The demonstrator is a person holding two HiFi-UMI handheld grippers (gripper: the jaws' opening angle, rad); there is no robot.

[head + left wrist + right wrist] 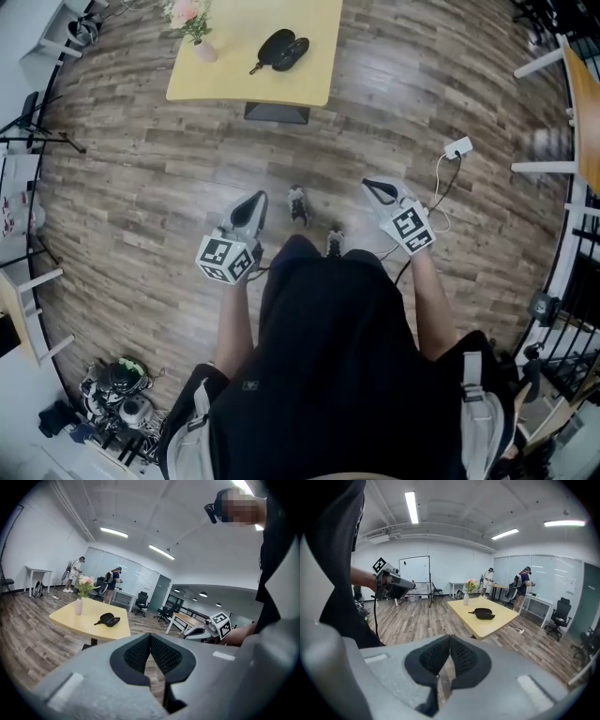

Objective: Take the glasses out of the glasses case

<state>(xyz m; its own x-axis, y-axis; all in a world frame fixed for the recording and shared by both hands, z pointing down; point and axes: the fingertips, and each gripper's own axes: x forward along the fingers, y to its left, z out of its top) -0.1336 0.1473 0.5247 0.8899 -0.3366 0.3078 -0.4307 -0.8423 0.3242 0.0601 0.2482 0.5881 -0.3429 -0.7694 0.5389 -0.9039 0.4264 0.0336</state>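
I'm standing on the wood floor (141,187) with a gripper in each hand, both held low in front of my waist. The left gripper (251,202) has its jaws pressed together at the tips, with nothing between them. The right gripper (378,187) is the same, with its black pads meeting and nothing held.

The glasses case (283,50) is well apart from both grippers, lying on the yellow table (253,84) straight ahead of me. It's black and looks like two rounded halves lying side by side, with a thin dark piece sticking out towards the table's near edge. From here I can't tell whether the glasses are inside.

In the left gripper view the glasses case (107,619) sits up and to the left of my closed tips, near the table's right-hand corner. In the right gripper view the glasses case (483,614) is ahead and a little right of the jaw tips, in the middle of the tabletop.

A small vase of flowers (202,47) stands on the table to the left of the case, near it but not touching. My shoes (298,202) are on the floor between the two grippers, and a white power plug (457,147) with its cord lies on the floor beyond the right gripper.
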